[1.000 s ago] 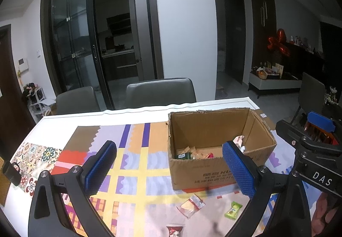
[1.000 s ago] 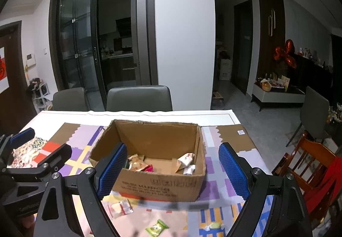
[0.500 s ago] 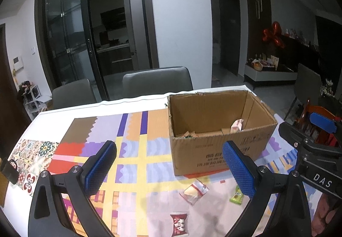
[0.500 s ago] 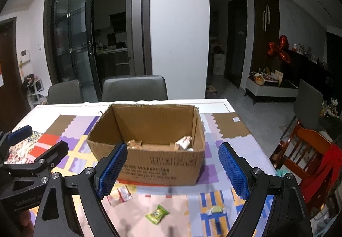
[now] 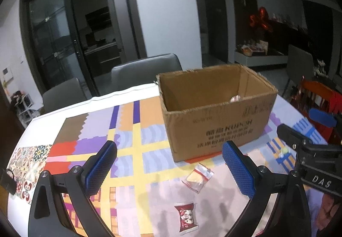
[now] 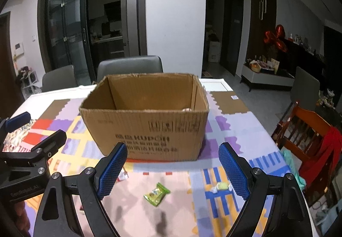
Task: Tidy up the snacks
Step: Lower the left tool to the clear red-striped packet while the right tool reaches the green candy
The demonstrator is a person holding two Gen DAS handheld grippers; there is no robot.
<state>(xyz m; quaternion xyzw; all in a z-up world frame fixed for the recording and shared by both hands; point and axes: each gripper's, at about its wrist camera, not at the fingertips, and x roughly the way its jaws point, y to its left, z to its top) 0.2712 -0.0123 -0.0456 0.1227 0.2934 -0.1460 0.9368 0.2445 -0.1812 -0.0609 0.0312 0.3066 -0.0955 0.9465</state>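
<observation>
Snacks partly sorted: a few wrappers down inside cardboard box [image 6: 147, 121] on desk [image 5: 128, 164]. Still loose in front of box: red packet [image 5: 186, 216], clear pouch [image 5: 197, 176], green packet [image 6: 156, 193], yellow candy [image 6: 221, 186]. Left gripper [image 5: 170, 167] and right gripper [image 6: 172, 170]: jaws spread, empty.

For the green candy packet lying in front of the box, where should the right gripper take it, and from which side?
Best from above, with the open right gripper closing across the narrow middle of the green candy packet. It lies flat on the table mat, skewed, with clear space around it, so a level approach would probably only push it.
</observation>
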